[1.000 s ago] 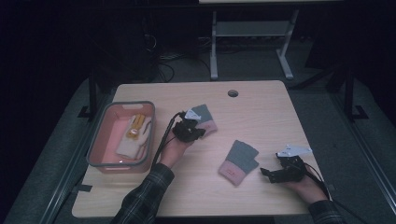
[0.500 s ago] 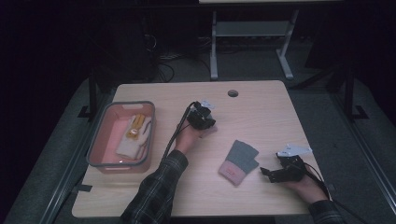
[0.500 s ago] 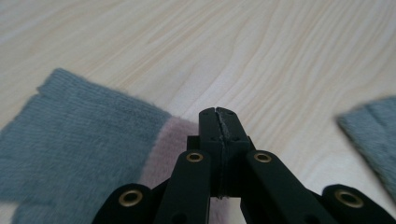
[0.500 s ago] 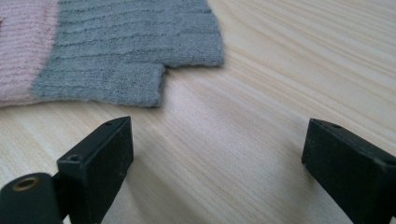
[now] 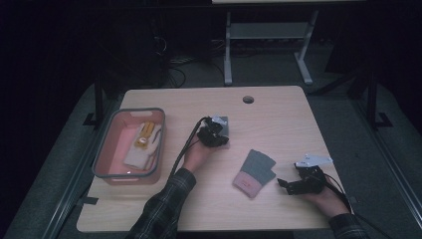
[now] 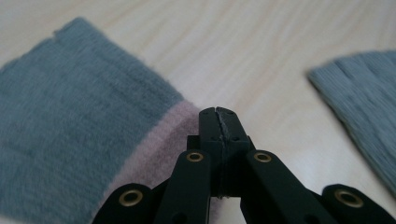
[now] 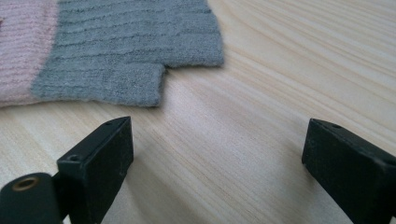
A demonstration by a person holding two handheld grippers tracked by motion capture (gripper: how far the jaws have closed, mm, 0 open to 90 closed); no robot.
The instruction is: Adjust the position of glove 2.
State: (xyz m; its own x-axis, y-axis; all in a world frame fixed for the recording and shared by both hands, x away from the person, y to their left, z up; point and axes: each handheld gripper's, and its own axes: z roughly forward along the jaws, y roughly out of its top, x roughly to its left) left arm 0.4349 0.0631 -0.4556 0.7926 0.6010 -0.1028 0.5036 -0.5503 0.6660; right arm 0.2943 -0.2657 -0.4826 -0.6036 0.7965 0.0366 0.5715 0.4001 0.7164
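The right gripper (image 5: 284, 183), jaws wide apart and empty, rests just right of the near glove (image 5: 255, 173). Beyond that glove, the left gripper (image 5: 222, 135), jaws pressed together on nothing, sits at the far glove's (image 6: 79, 140) pink cuff.

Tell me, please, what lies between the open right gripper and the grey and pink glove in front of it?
Nothing: in the right gripper view, bare wooden table separates the right gripper from the glove, which lies flat, untouched.
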